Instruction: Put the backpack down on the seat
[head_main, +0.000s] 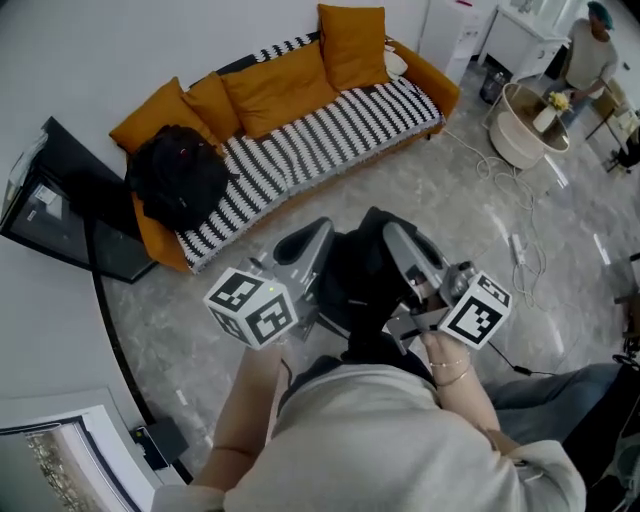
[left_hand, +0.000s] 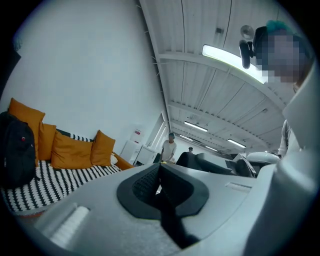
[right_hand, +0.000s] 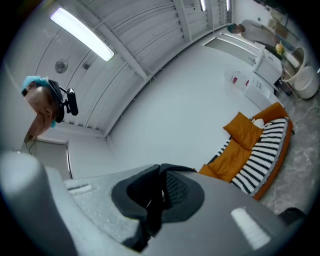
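The left claw (left_hand: 160, 171) is squeezed tight, its dark pads pinching a thin black strap (left_hand: 172, 223) that trails down out of the seam. The right claw (right_hand: 161, 173) is clamped just as tightly on a black strap (right_hand: 150, 220) of its own. From the head view both claws, left (head_main: 318, 236) and right (head_main: 395, 236), point away from the person and hold the black backpack (head_main: 365, 285) up between them. It hangs just in front of the person's chest, over the grey marbled floor (head_main: 300, 400) and well short of the seat.

Farther off, past a strip of bare floor, stands the sofa (head_main: 330, 135), orange with a black-and-white striped cover. Orange cushions (head_main: 280, 85) line its back. At its left end a second backpack (head_main: 180, 178), also black, sits upright against the cushions; the left gripper view shows it too (left_hand: 17, 150). A dark flat panel (head_main: 60, 205) lies left of the sofa. To the far right are a round table (head_main: 525, 130), loose cables (head_main: 505, 170) on the floor and a person (head_main: 590, 50) standing.
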